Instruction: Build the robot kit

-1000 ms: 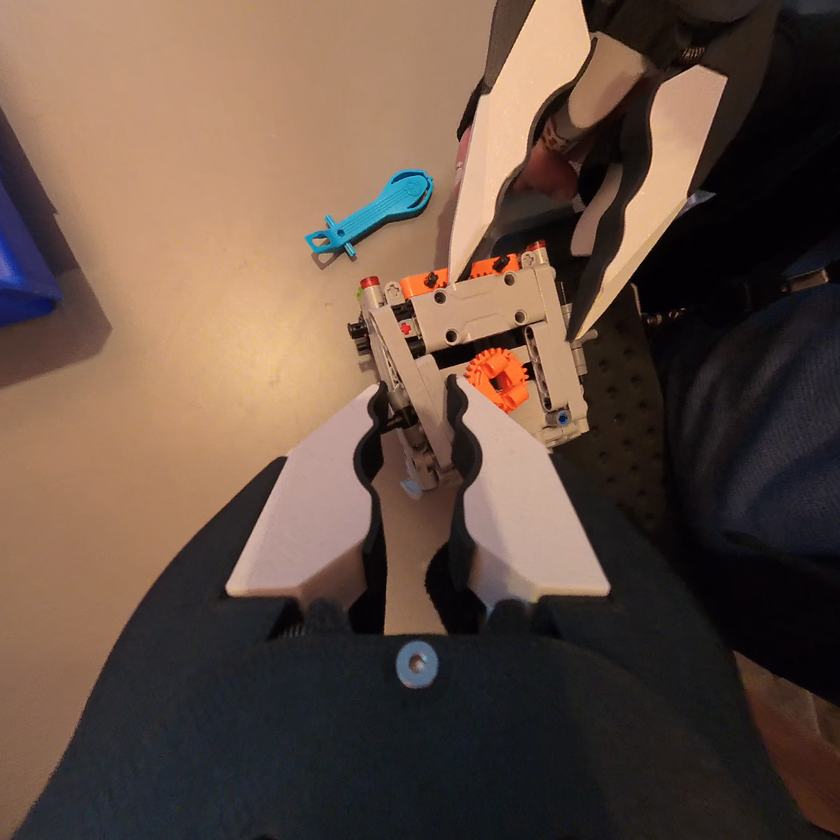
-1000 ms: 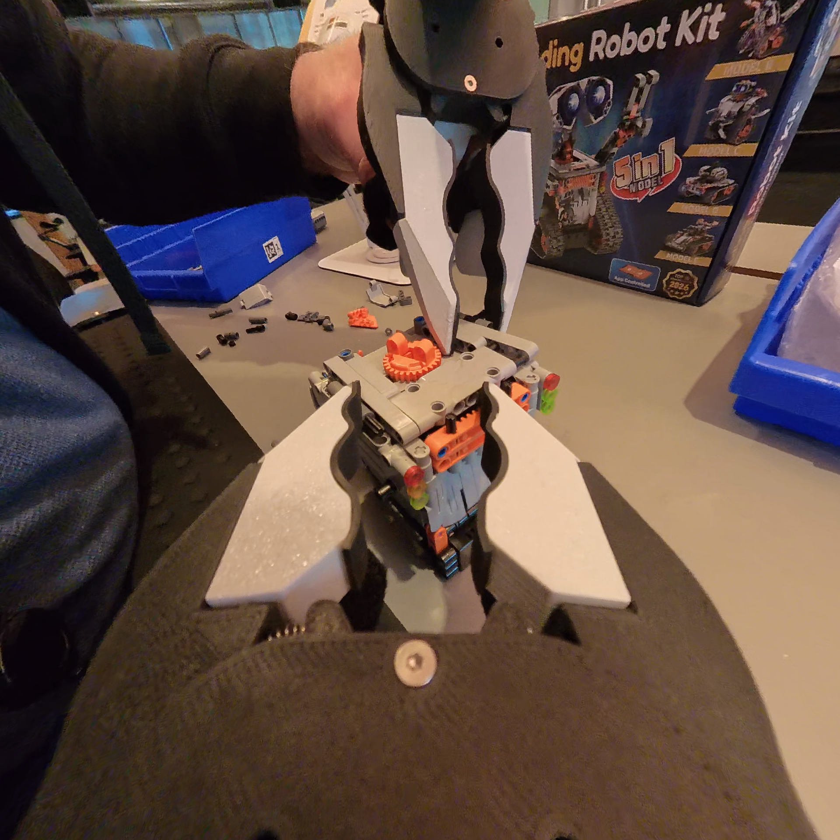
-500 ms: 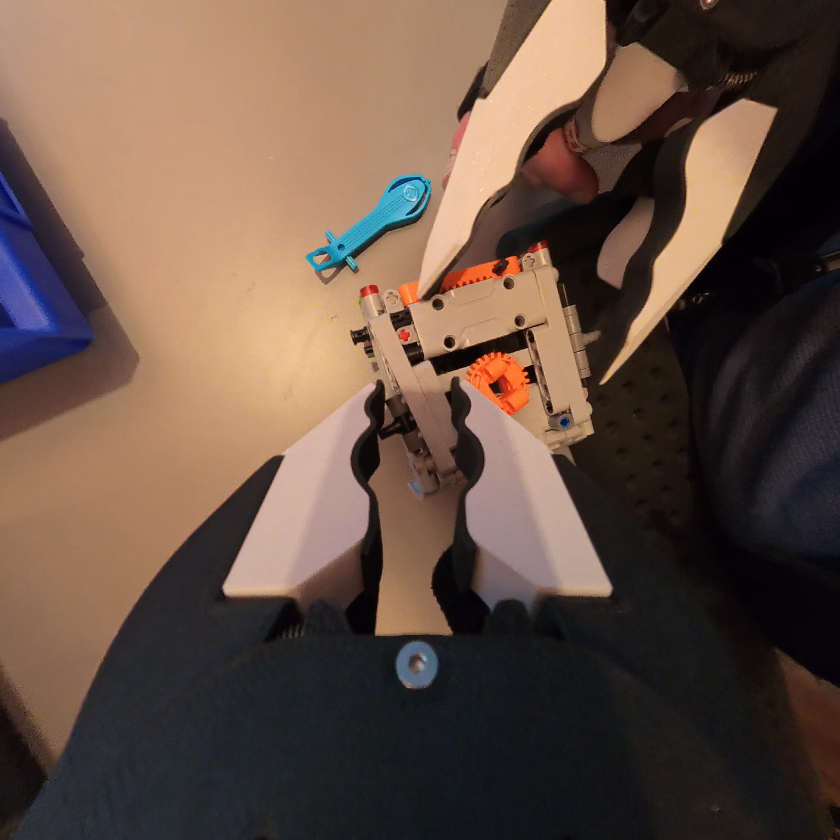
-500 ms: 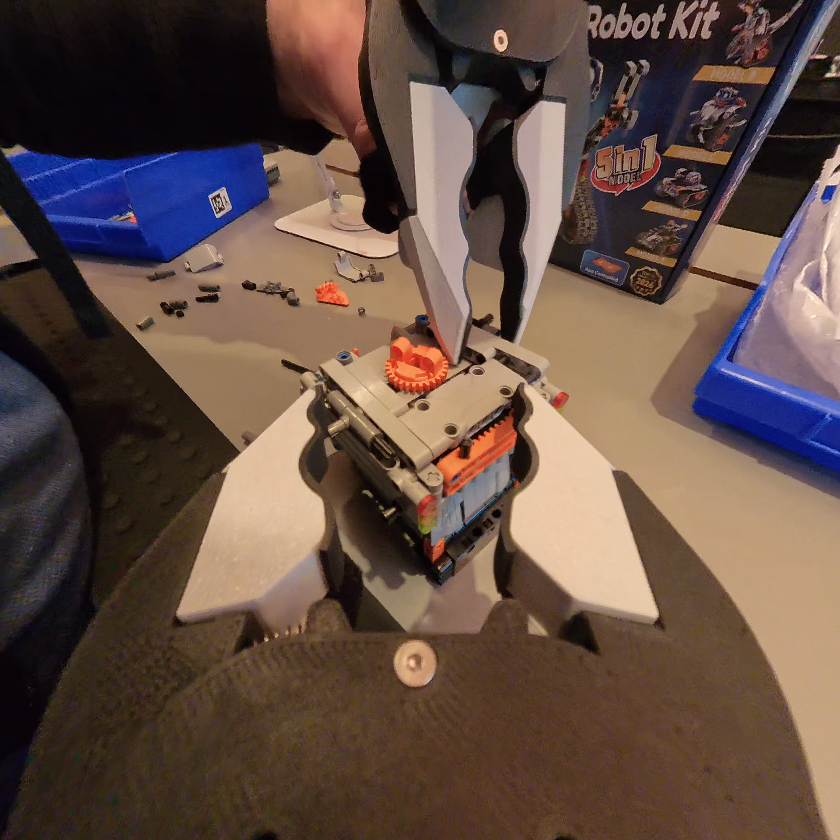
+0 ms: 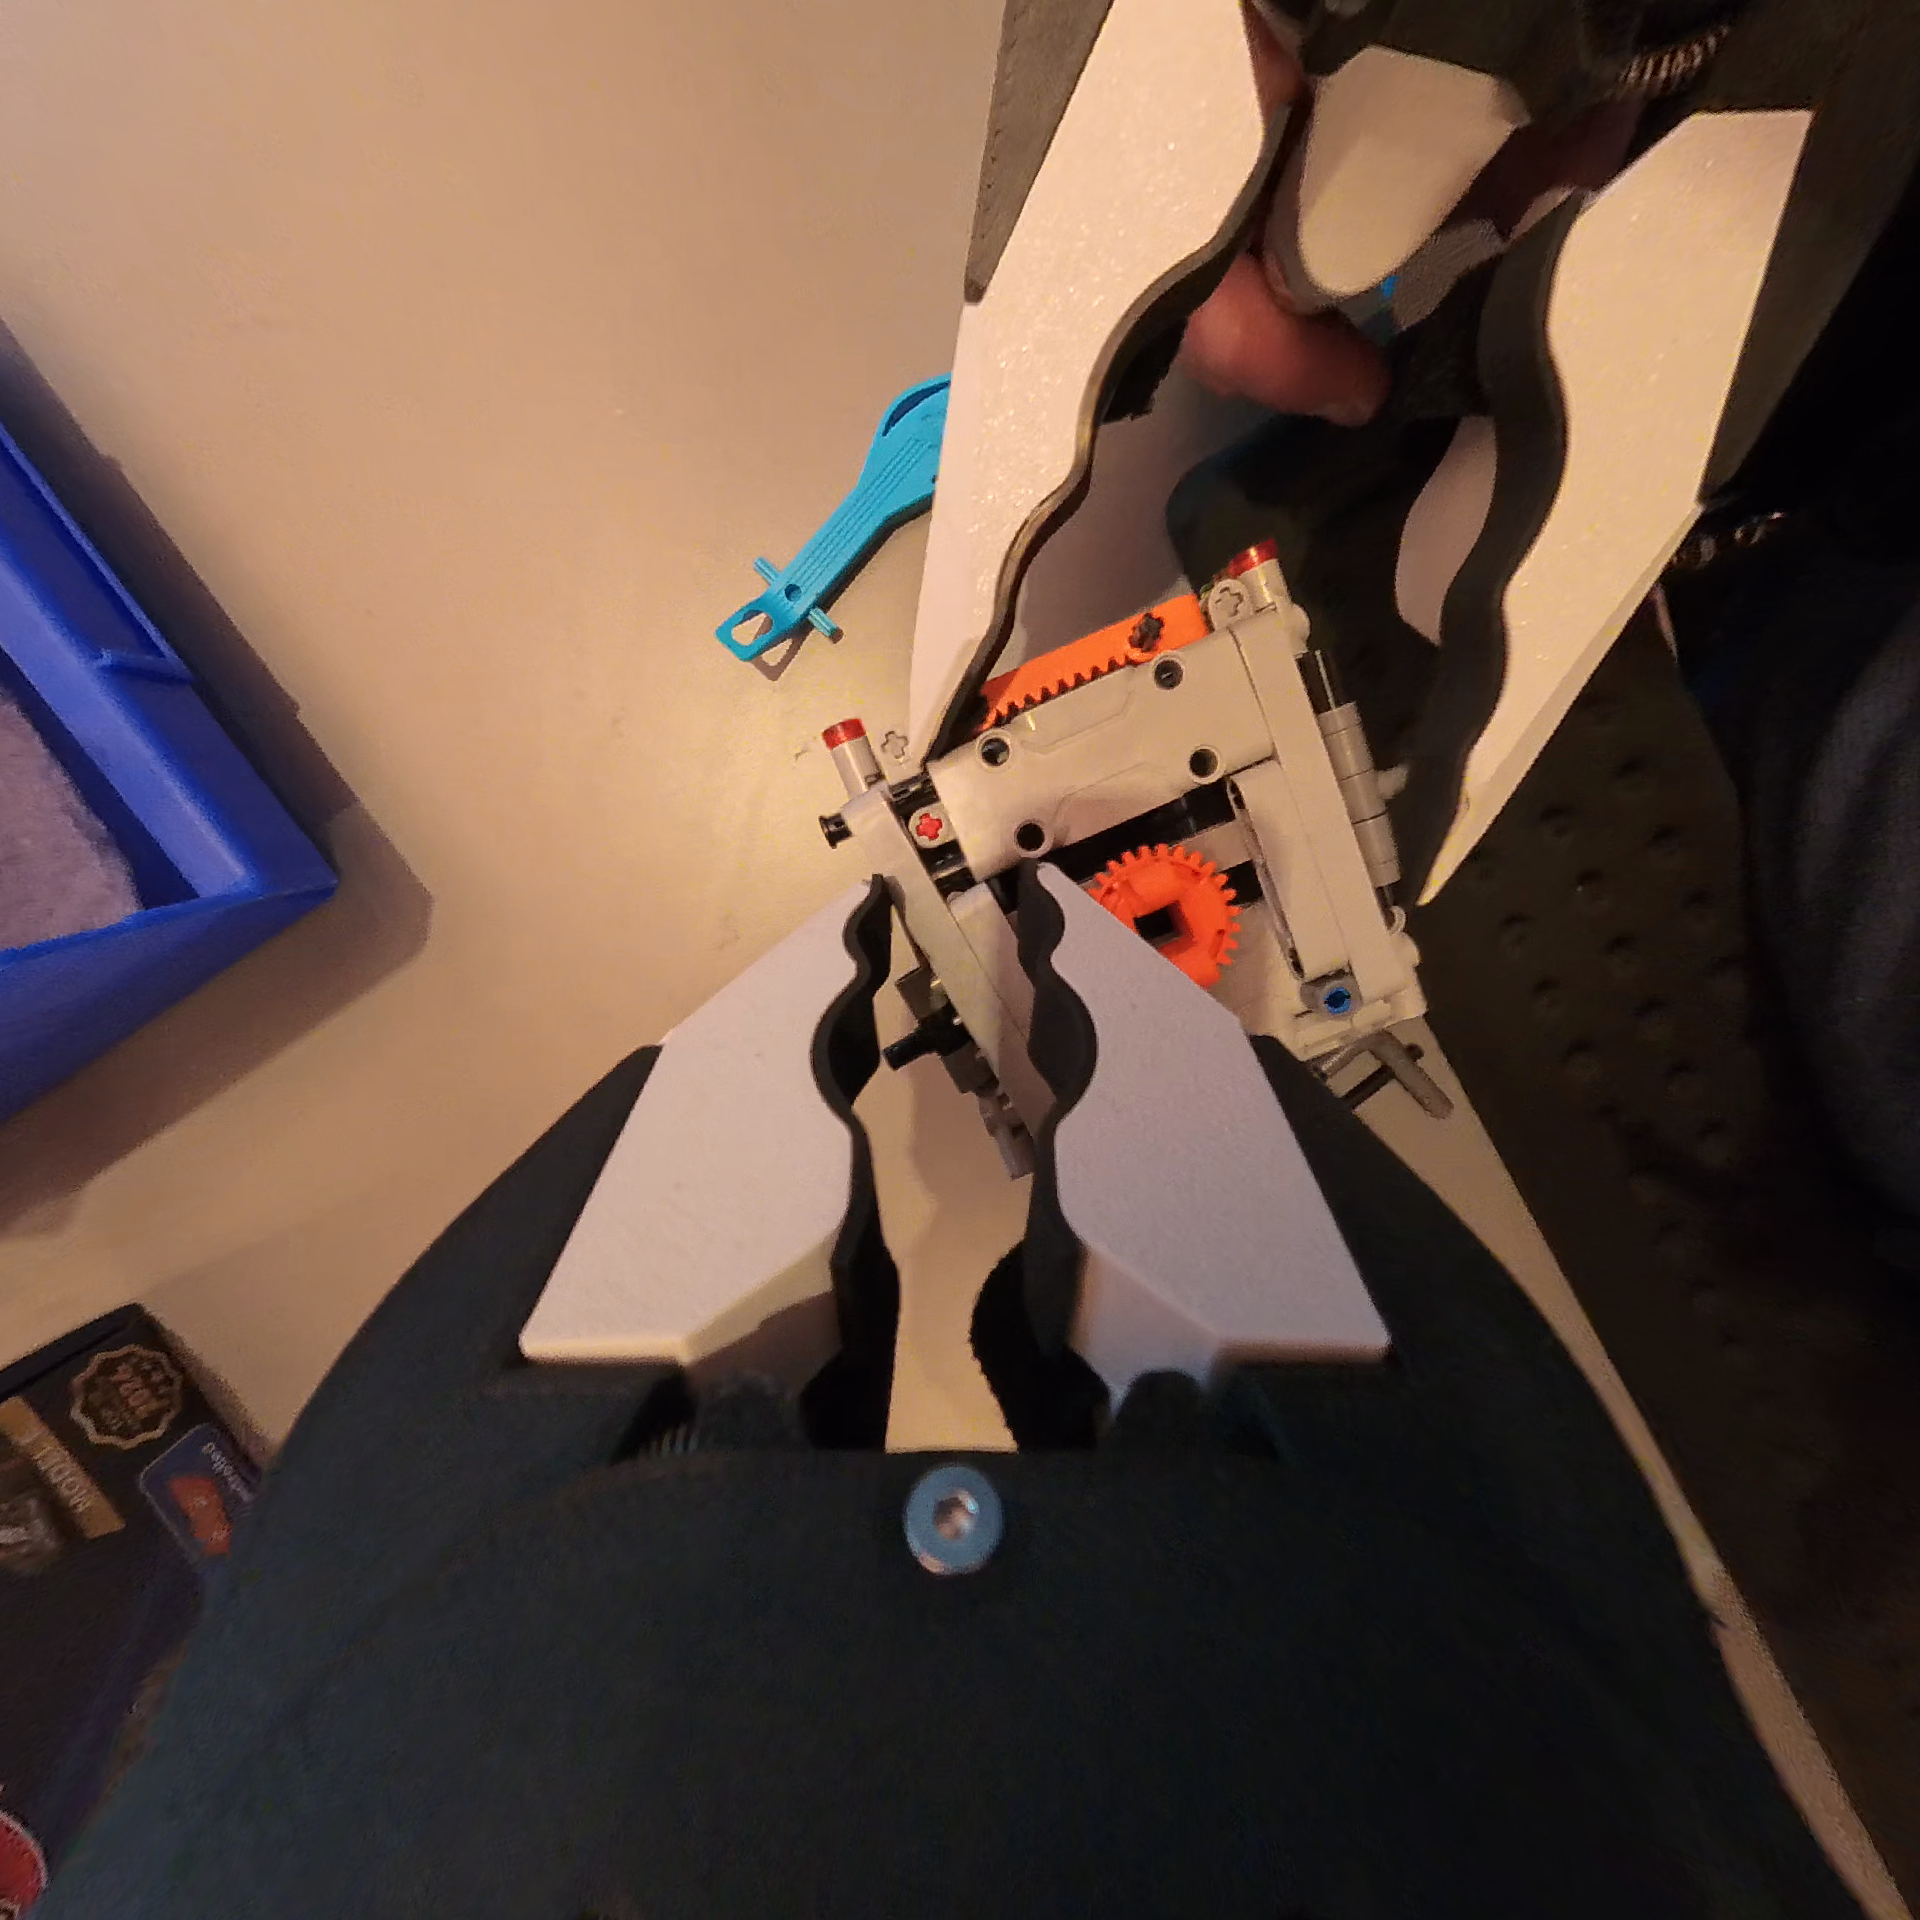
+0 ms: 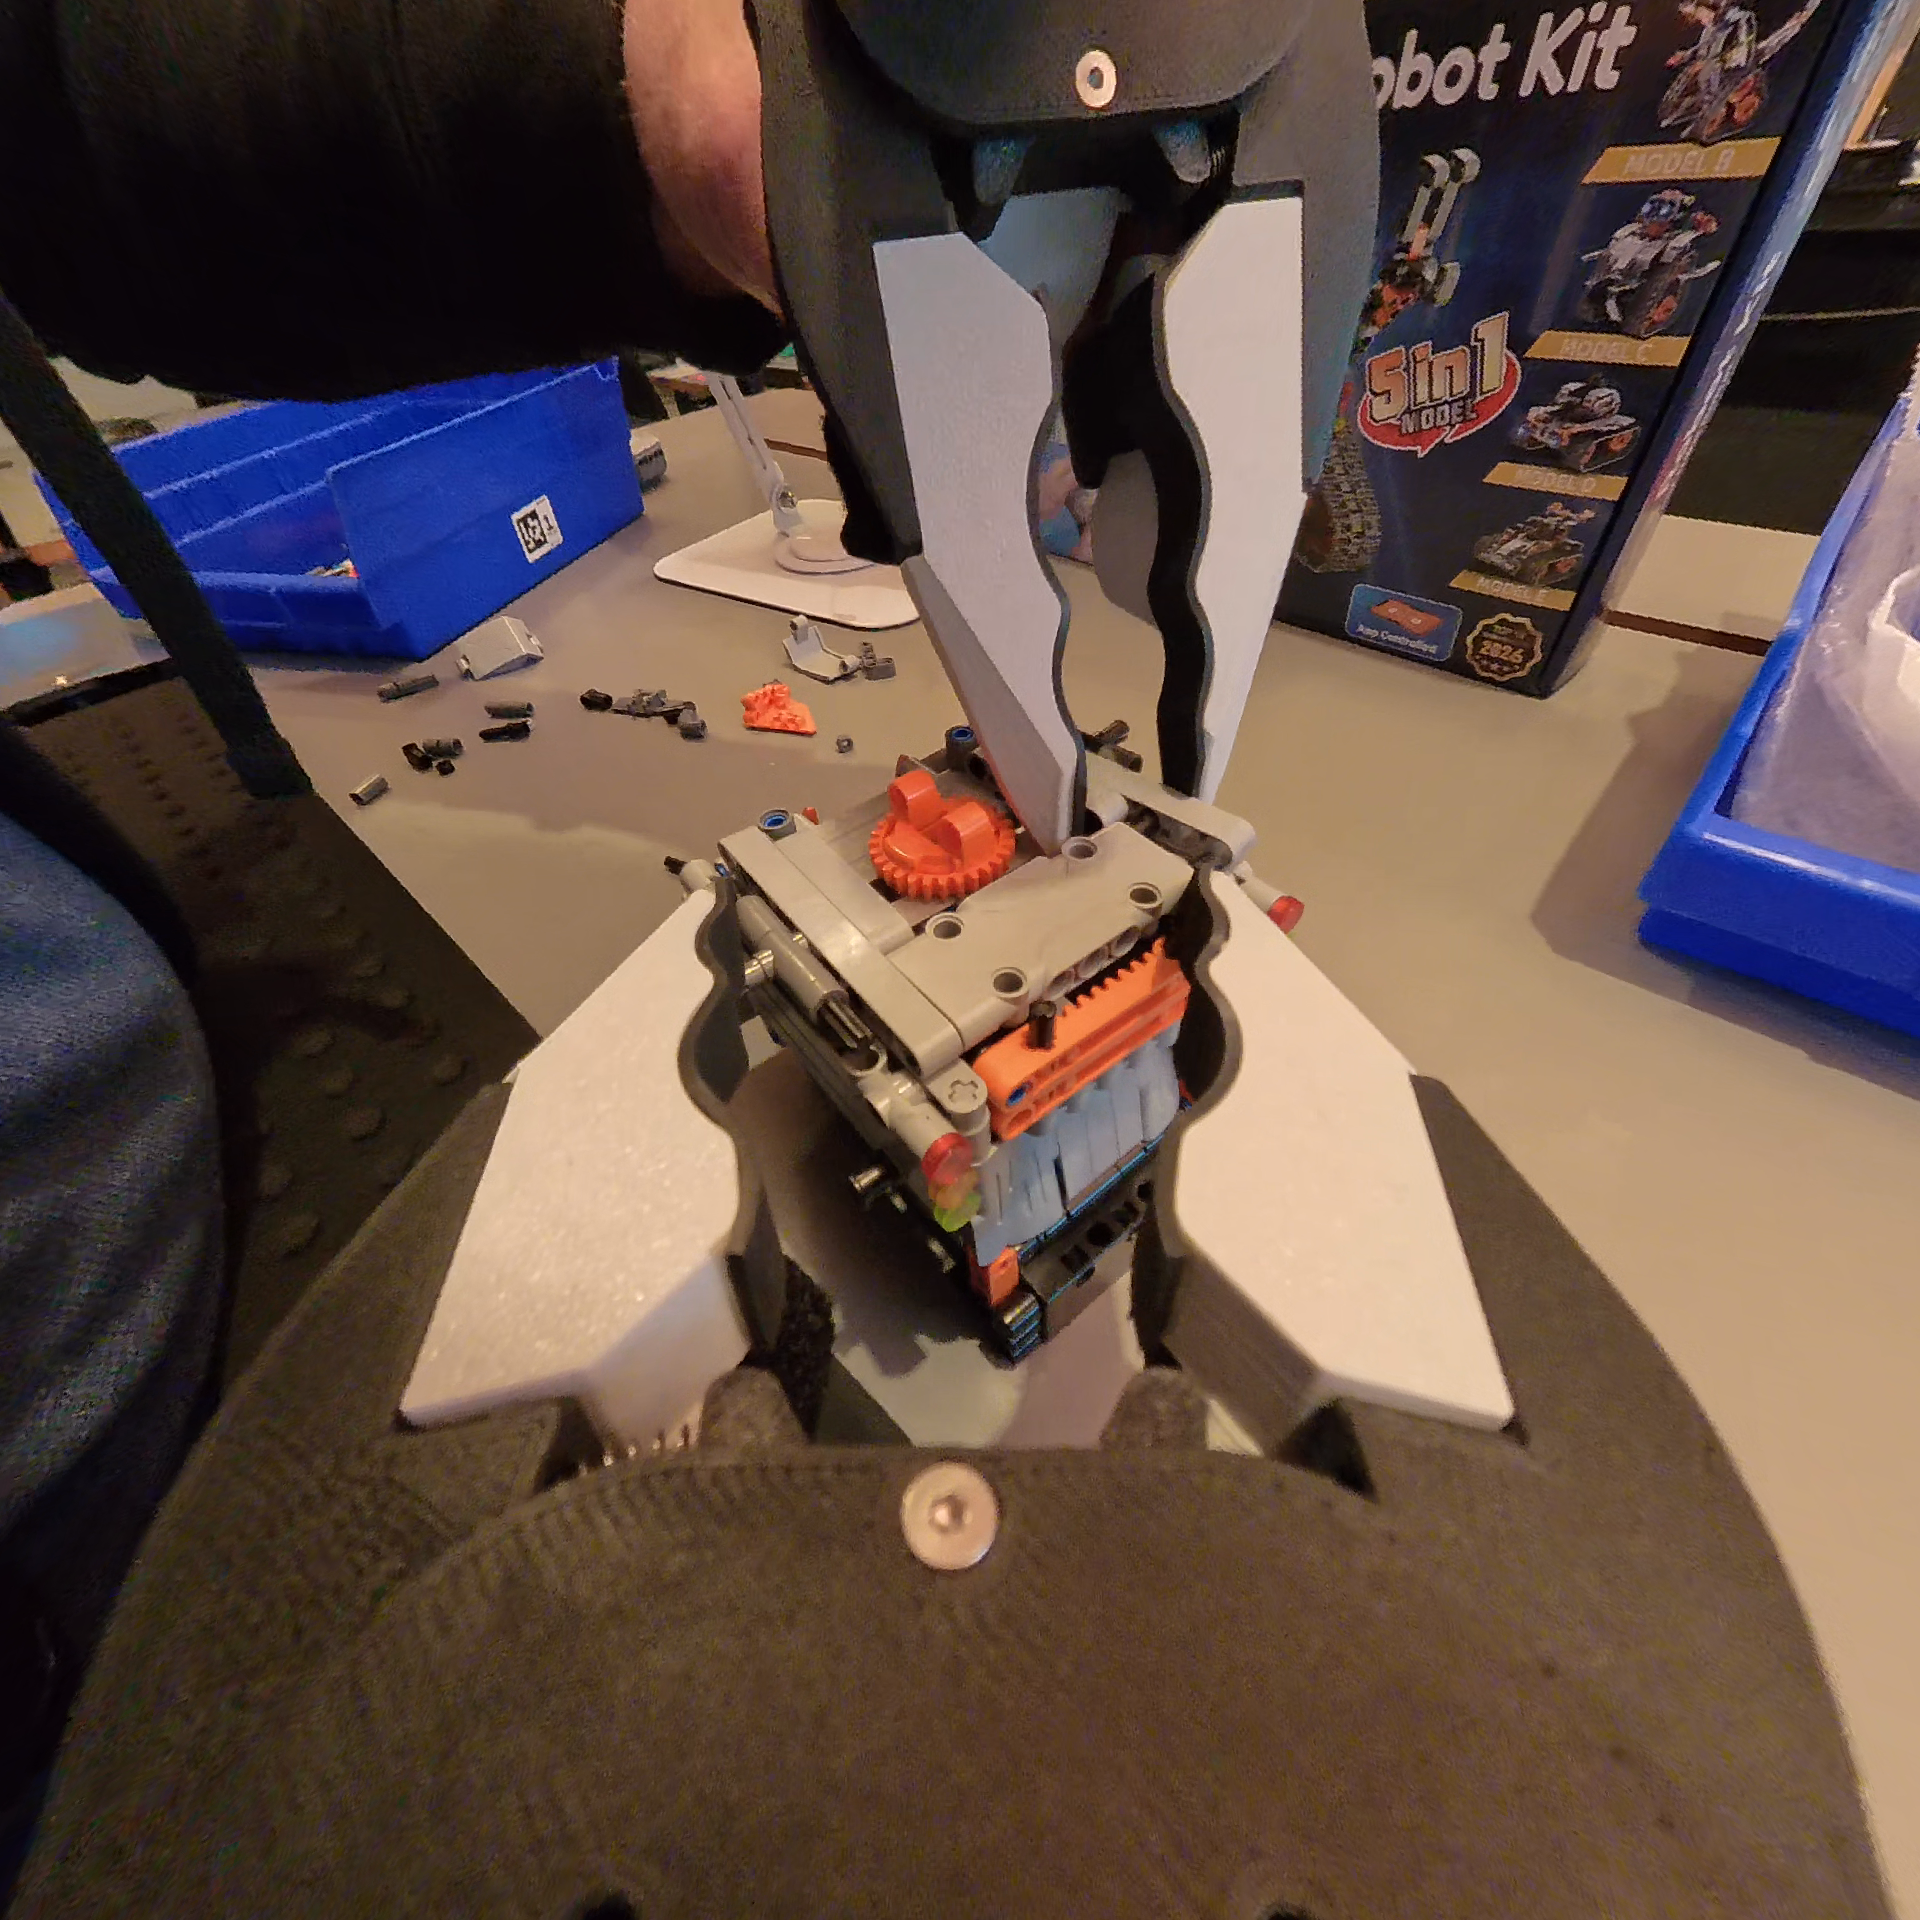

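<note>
A grey brick assembly (image 5: 1122, 769) with an orange gear (image 5: 1169, 914) on top and an orange rack stands near the table's edge, and it also shows in the right wrist view (image 6: 935, 966). My left gripper (image 5: 956, 904) comes down from above and is shut on a thin grey beam at the assembly's top edge. It also shows in the right wrist view (image 6: 1132, 805). My right gripper (image 6: 956, 914) spans the assembly's body, with its pads against both sides. It also shows in the left wrist view (image 5: 1179, 821).
A cyan plastic tool (image 5: 831, 561) lies on the table beyond the assembly. Blue bins (image 6: 395, 520) (image 6: 1787, 883), a kit box (image 6: 1558, 364), a white stand base (image 6: 779, 561) and several loose small parts (image 6: 540, 727) surround it. A black mat (image 6: 364, 987) lies at the left.
My right gripper has widened from a narrow grip to span the assembly's wider sides. The assembly has turned a little. My left gripper has stayed shut on the beam.
</note>
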{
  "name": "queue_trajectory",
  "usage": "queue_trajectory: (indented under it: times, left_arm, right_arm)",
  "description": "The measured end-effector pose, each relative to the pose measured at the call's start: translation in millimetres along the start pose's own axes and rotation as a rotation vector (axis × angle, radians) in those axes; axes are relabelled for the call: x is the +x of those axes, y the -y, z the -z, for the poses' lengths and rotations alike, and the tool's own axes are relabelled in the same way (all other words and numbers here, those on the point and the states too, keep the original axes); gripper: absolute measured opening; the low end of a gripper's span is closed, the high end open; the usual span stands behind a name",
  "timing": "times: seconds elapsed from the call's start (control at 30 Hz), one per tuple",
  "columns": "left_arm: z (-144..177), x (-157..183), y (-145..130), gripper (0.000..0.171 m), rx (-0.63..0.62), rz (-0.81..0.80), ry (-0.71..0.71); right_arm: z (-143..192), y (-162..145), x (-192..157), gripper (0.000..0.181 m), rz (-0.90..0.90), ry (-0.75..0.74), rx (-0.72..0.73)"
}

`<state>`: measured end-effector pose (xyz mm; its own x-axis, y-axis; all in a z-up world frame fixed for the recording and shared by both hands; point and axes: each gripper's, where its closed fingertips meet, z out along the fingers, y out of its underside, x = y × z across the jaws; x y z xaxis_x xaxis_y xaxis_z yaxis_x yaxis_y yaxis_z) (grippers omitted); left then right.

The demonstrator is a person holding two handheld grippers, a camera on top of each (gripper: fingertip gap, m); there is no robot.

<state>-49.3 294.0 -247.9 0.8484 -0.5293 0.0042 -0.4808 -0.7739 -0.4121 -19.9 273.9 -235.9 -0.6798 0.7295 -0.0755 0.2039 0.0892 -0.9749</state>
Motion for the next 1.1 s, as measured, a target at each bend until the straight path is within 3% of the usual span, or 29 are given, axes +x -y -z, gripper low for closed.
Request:
queue_trajectory:
  times: [0.37, 0.43, 0.53, 0.67, 0.9, 1.03, 1.1]
  left_arm:
    - [1, -7, 0, 0.022, 0.063, 0.199, -0.01]
    - [7, -9, -1, 0.034, 0.093, 0.25, -0.024]
    - [28, -14, -9, 0.037, 0.168, 0.354, -0.005]
    - [47, -4, -22, 0.036, 0.267, 0.476, 0.029]
    - [26, 21, -33, 0.039, 0.406, 0.657, 0.053]
    - [24, 17, -33, 0.039, 0.509, 0.707, 0.076]
    - [24, 16, -32, 0.039, 0.549, 0.703, 0.067]
  right_arm:
    - [12, 9, -2, 0.076, 0.05, -0.063, -0.079]
    - [18, 20, -4, 0.07, 0.031, -0.031, -0.046]
    - [26, 33, 7, 0.059, 0.025, -0.011, -0.044]
    - [11, 41, 18, 0.043, 0.111, 0.107, -0.154]
    - [-39, 19, 15, 0.036, 0.341, 0.388, -0.414]
    - [-43, 11, 17, 0.023, 0.378, 0.462, -0.504]
    - [-42, 9, 18, 0.024, 0.389, 0.486, -0.525]
